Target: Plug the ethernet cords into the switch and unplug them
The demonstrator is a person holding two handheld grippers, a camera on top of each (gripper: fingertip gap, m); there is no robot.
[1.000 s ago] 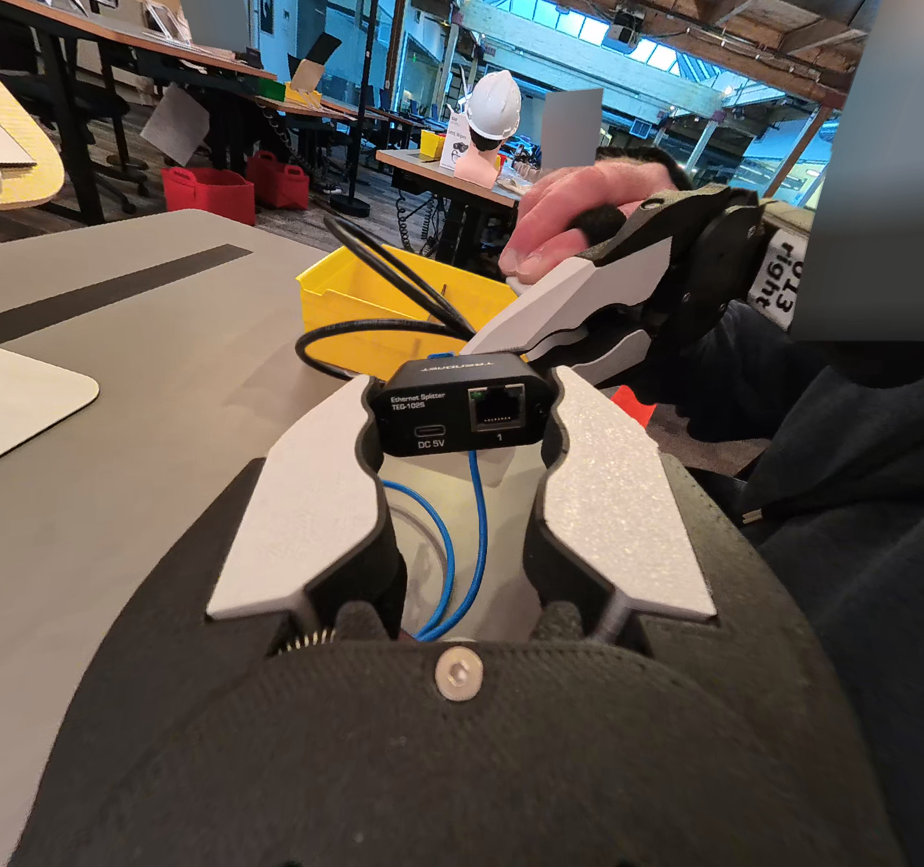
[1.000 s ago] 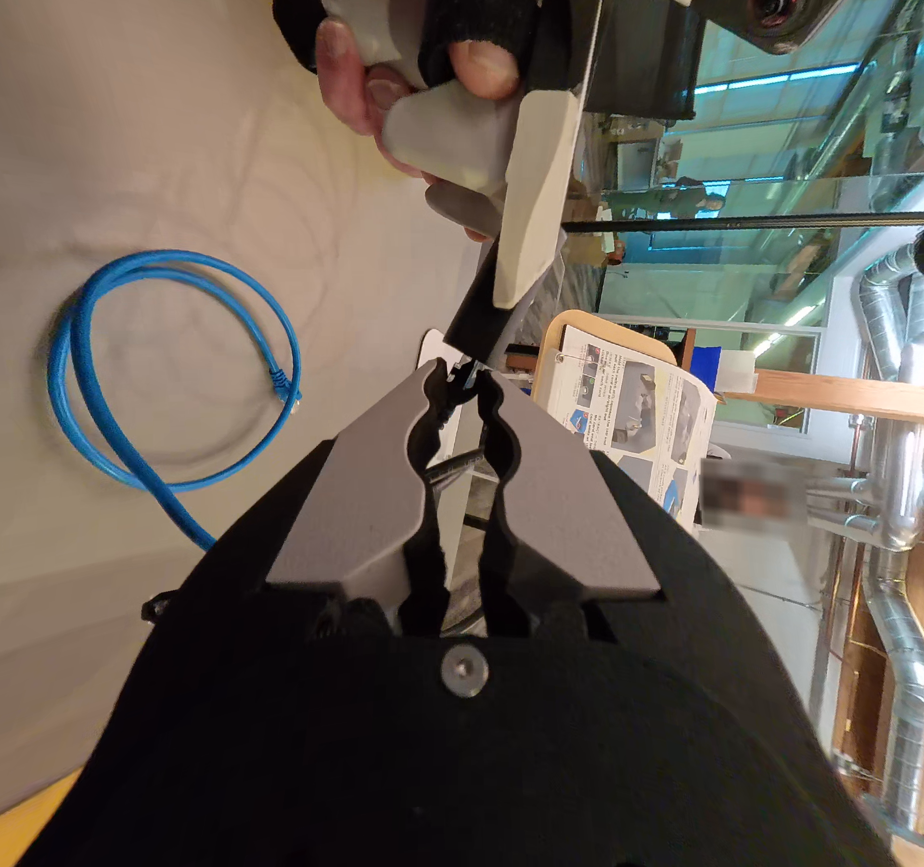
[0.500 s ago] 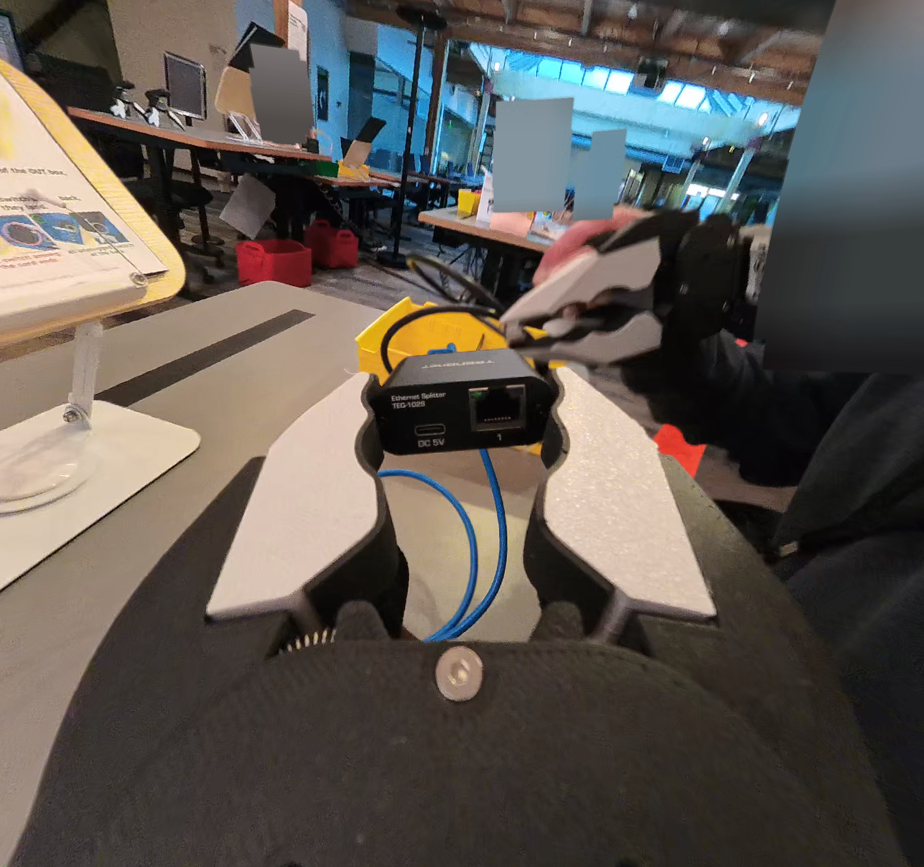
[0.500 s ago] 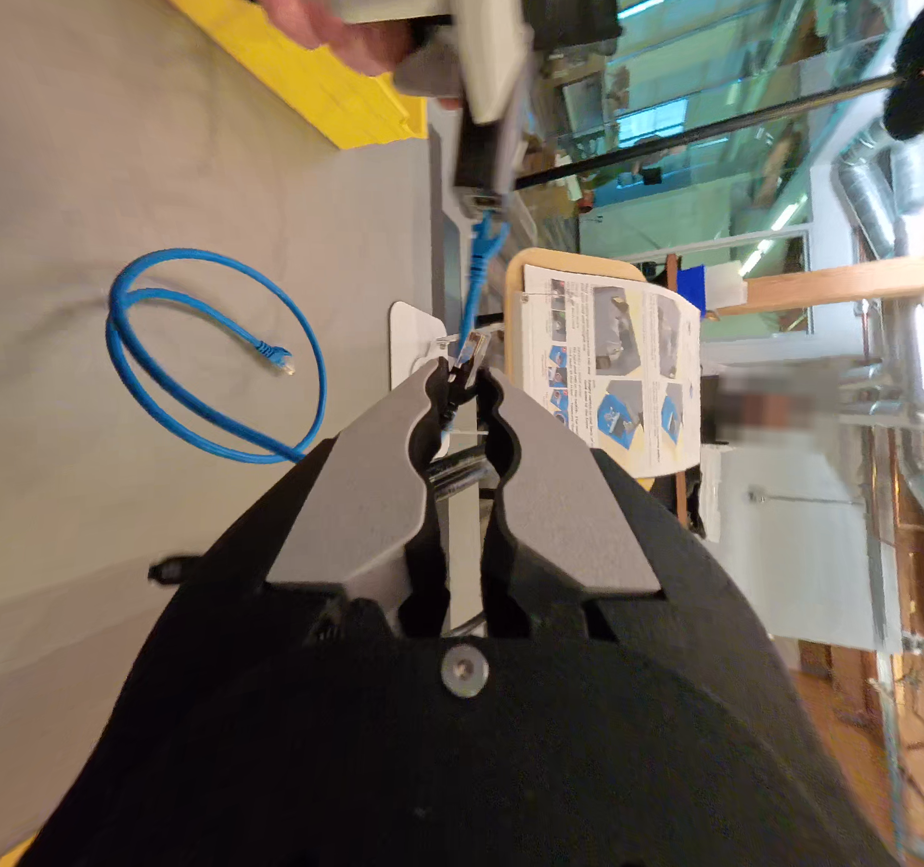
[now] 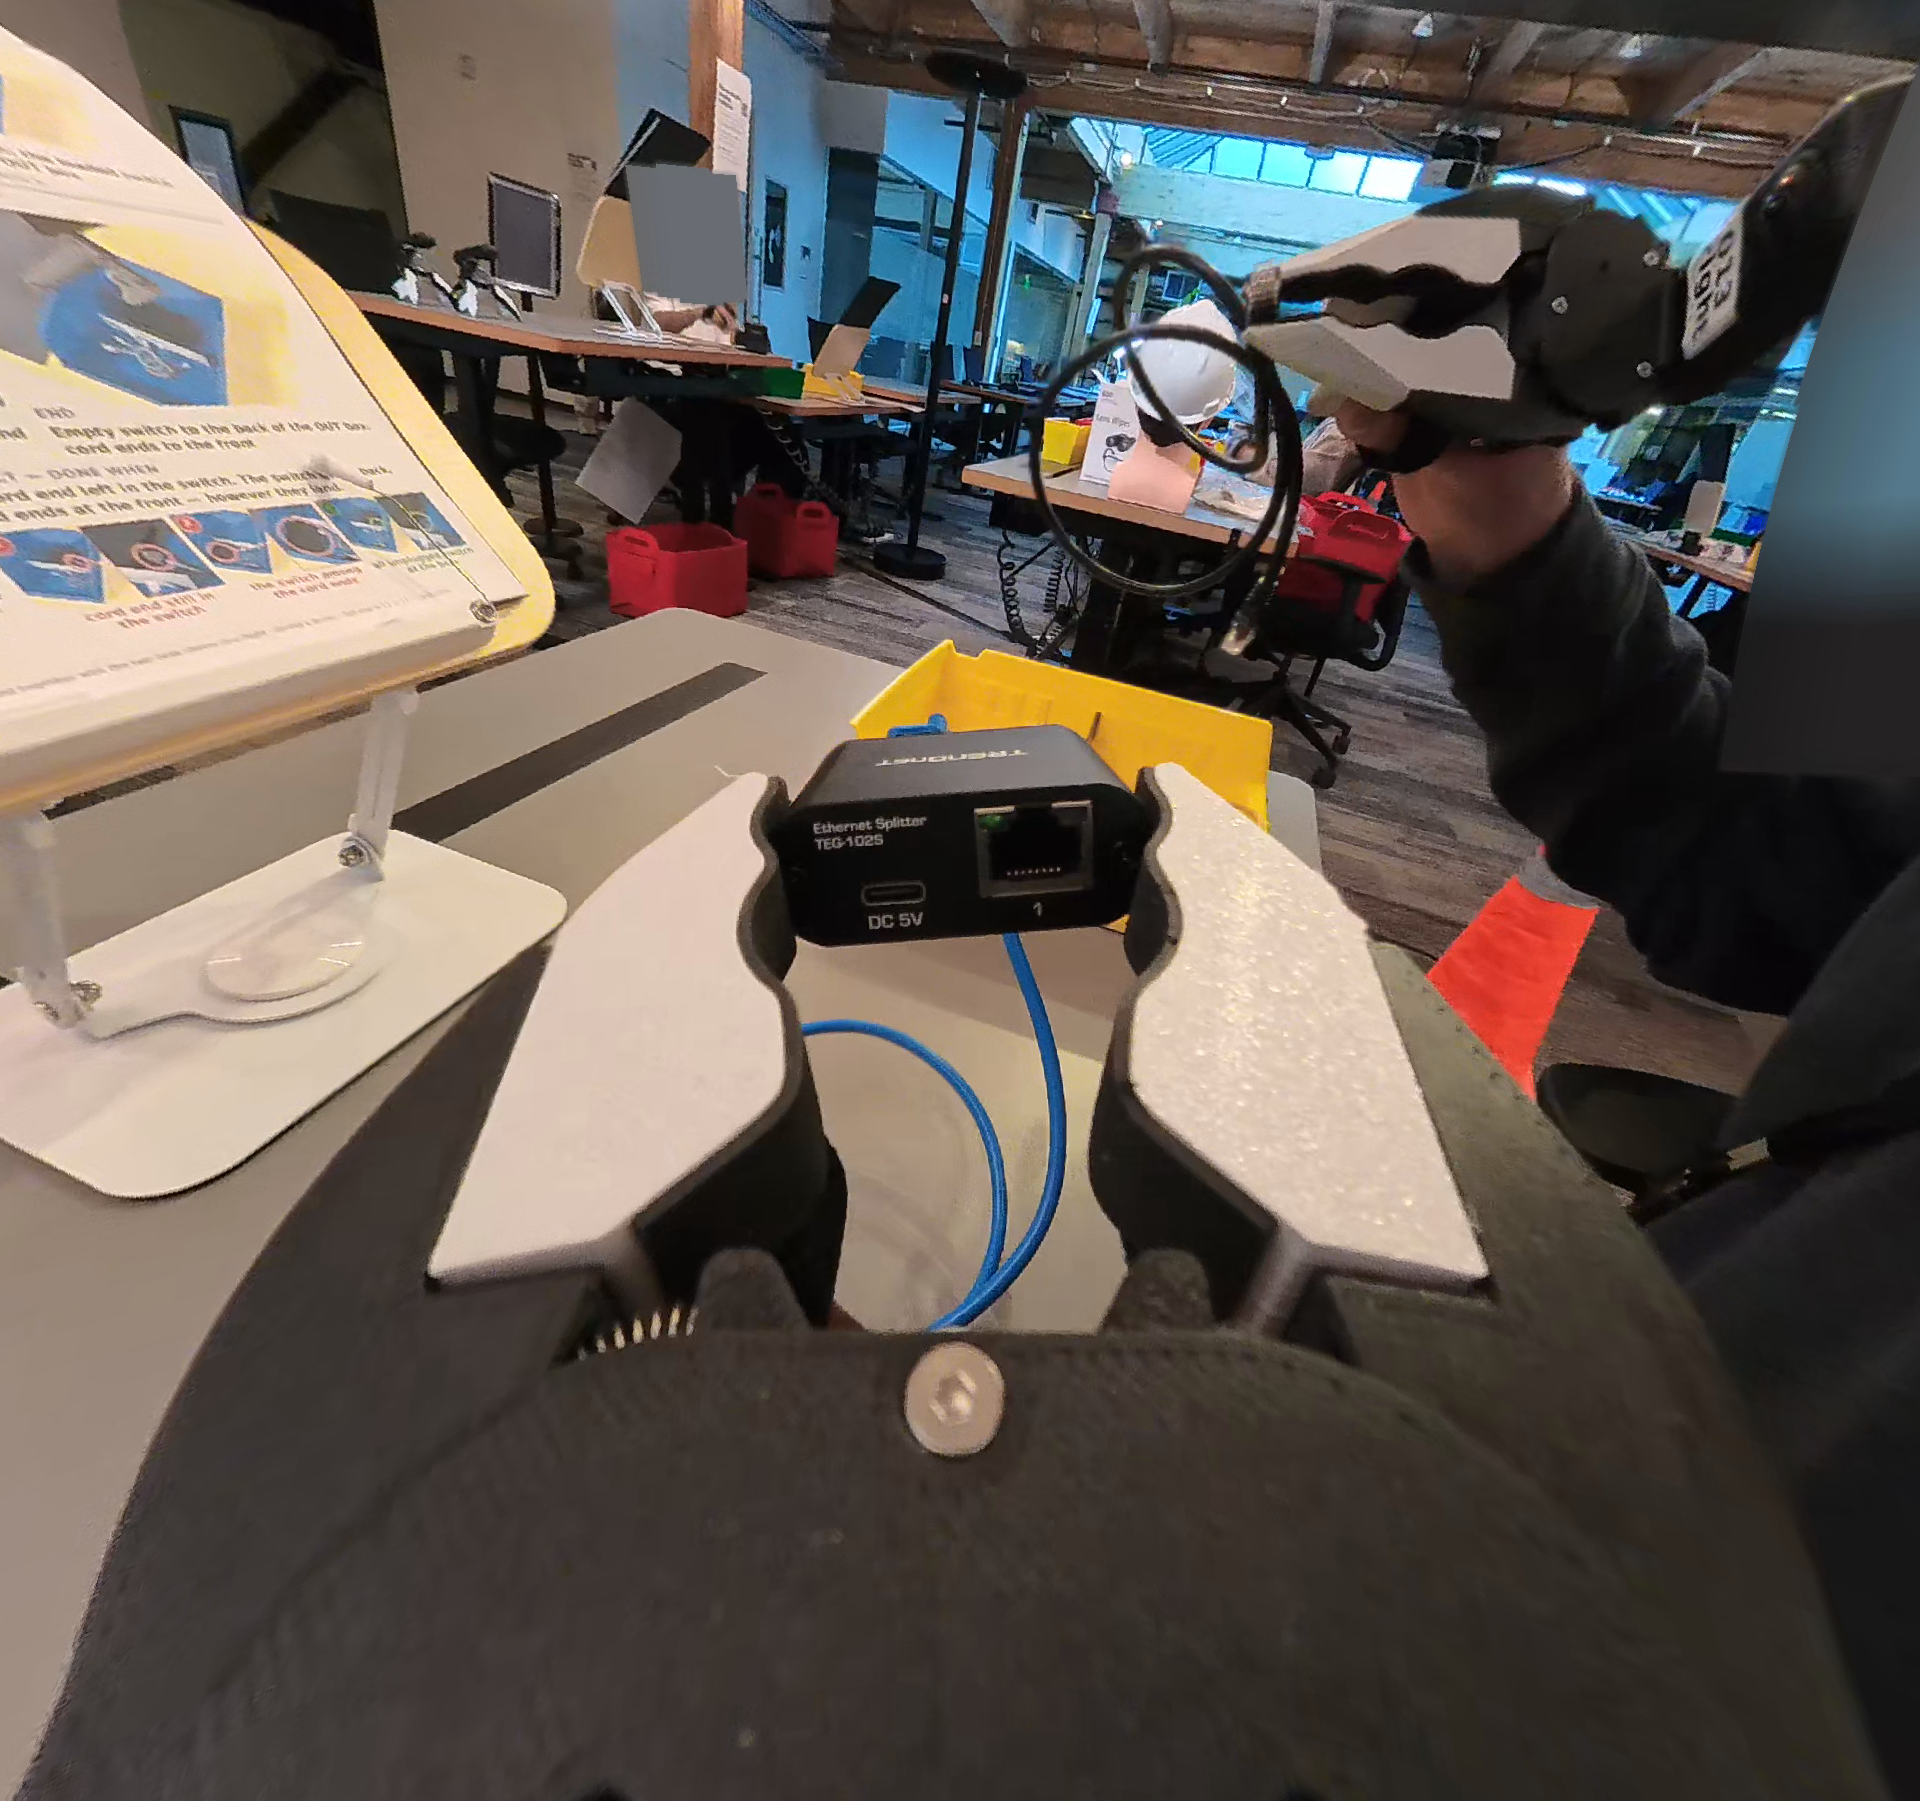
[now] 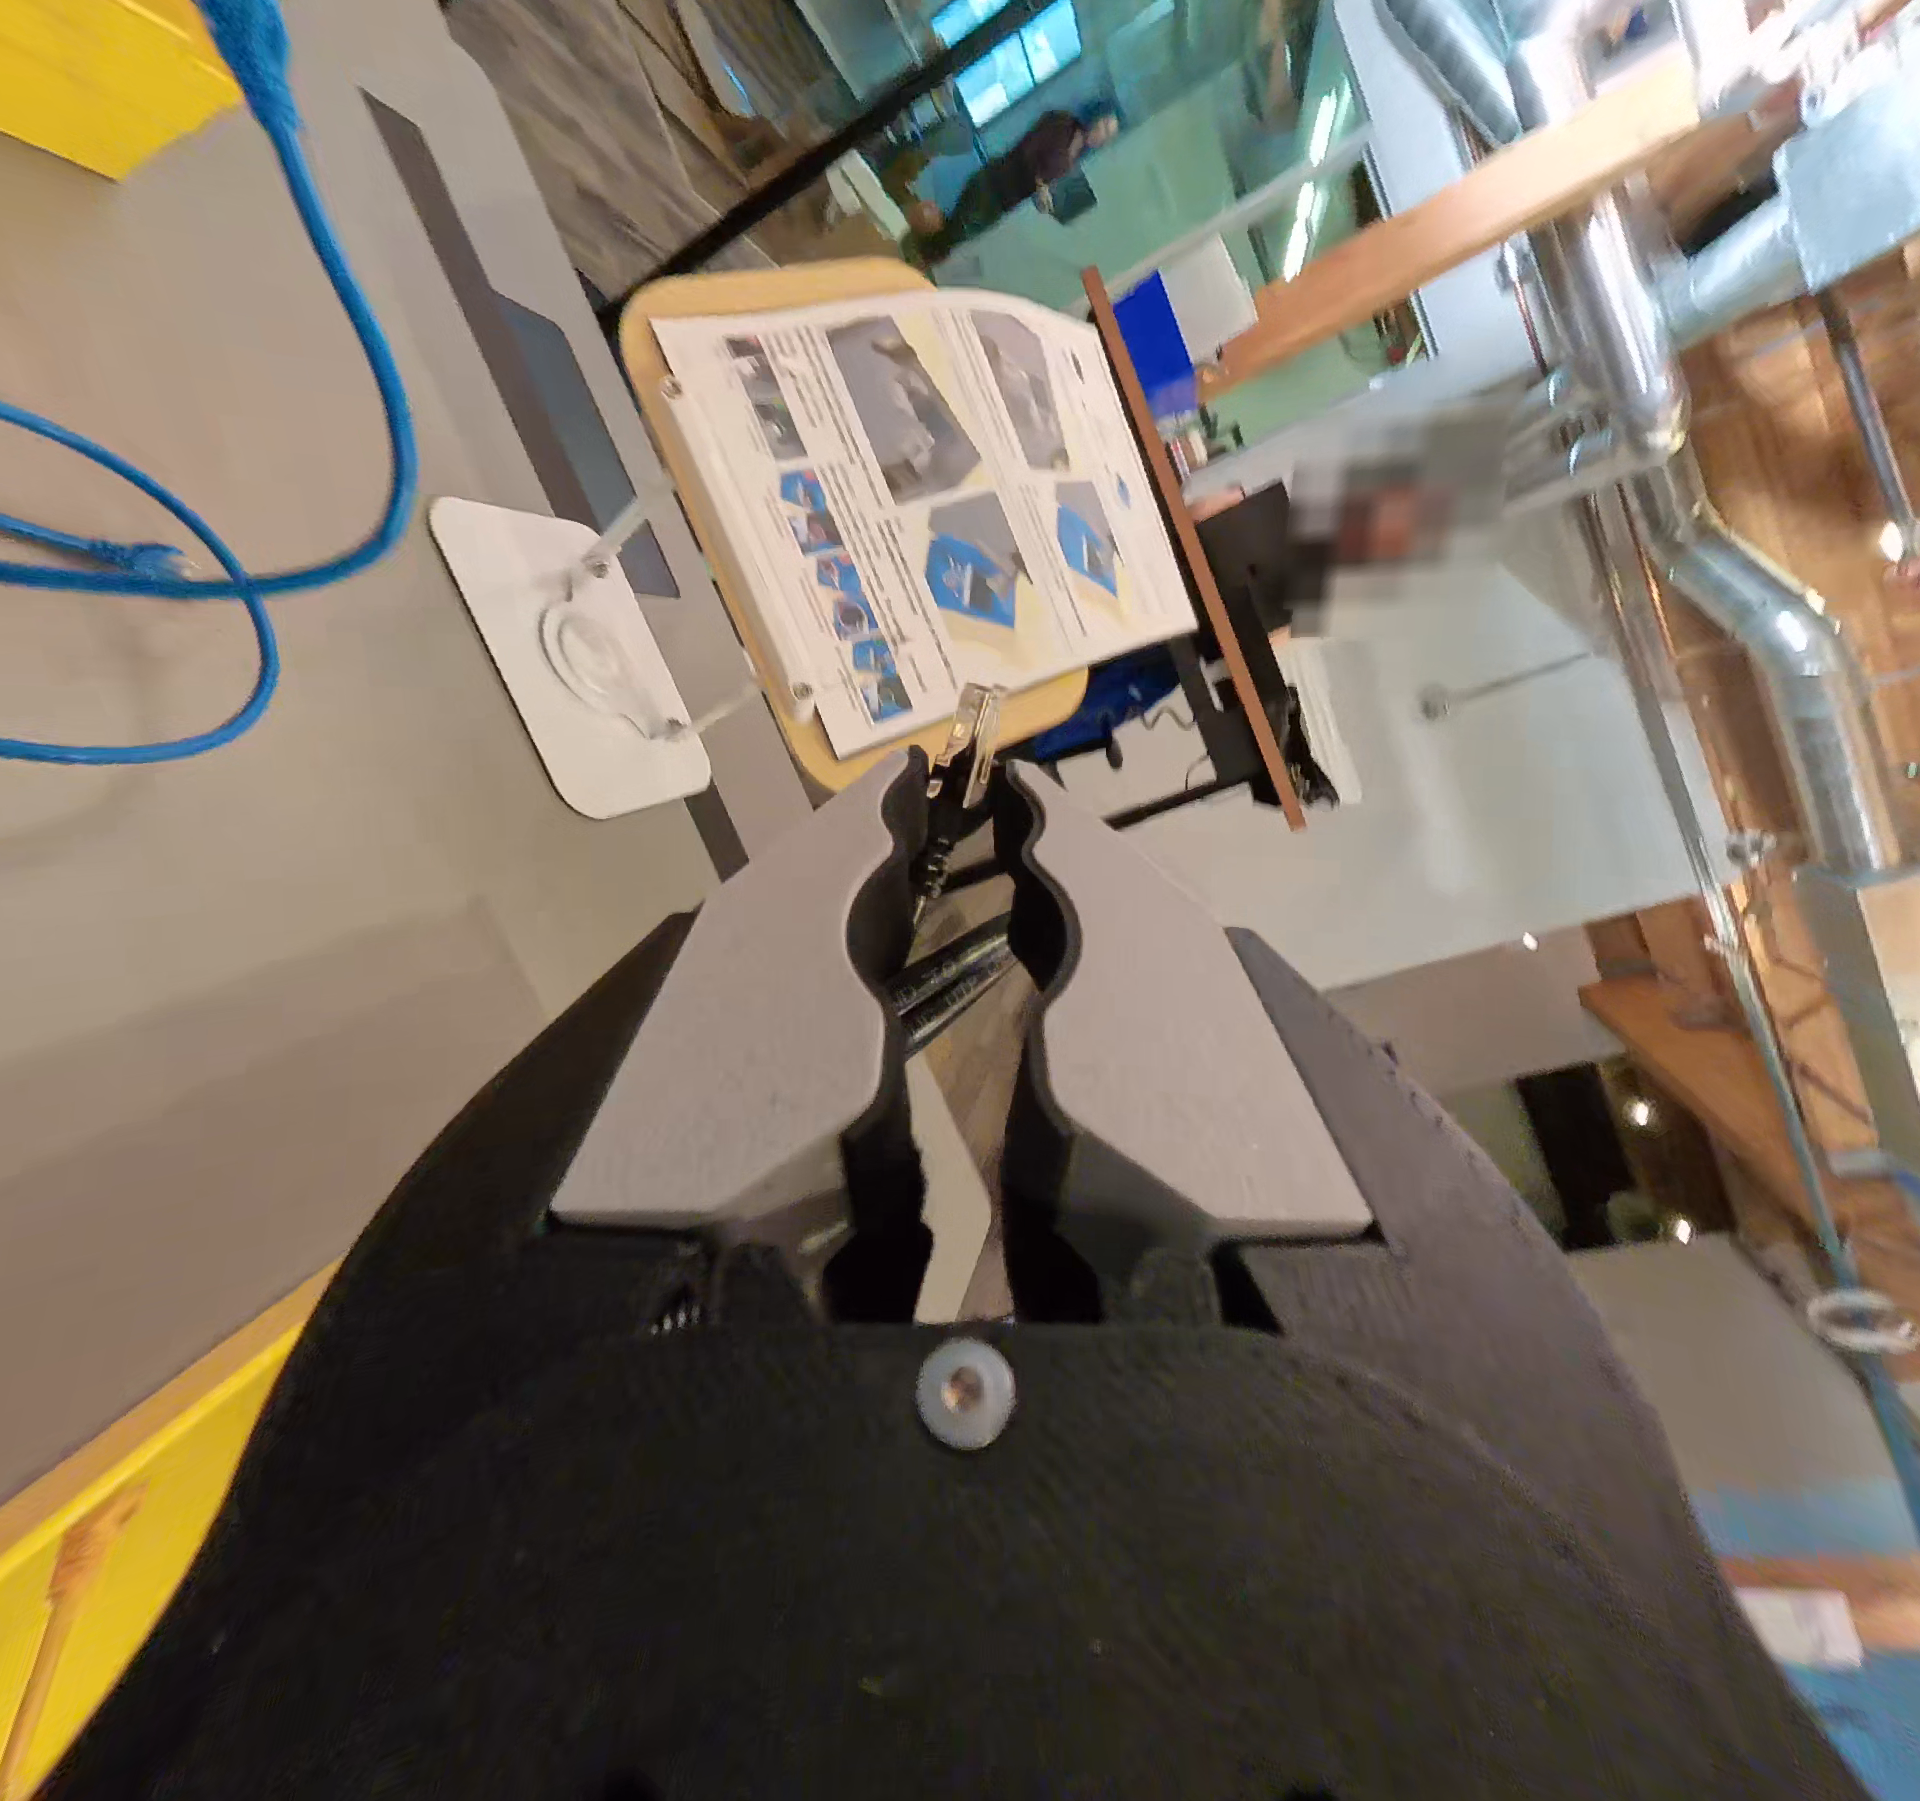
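Left tool (image 5: 951, 858): clenched on switch (image 5: 951, 832).
Right tool (image 6: 961, 785): grasping black cord (image 5: 1164, 432), above switch.
Risk: dangling plug may misalign, jam port.

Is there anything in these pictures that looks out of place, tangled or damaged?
Nothing looks damaged. The left gripper holds the black switch level above the table. The right gripper holds the black cord near its plug; the rest hangs in a loose loop. The blue cord trails slack over the table.
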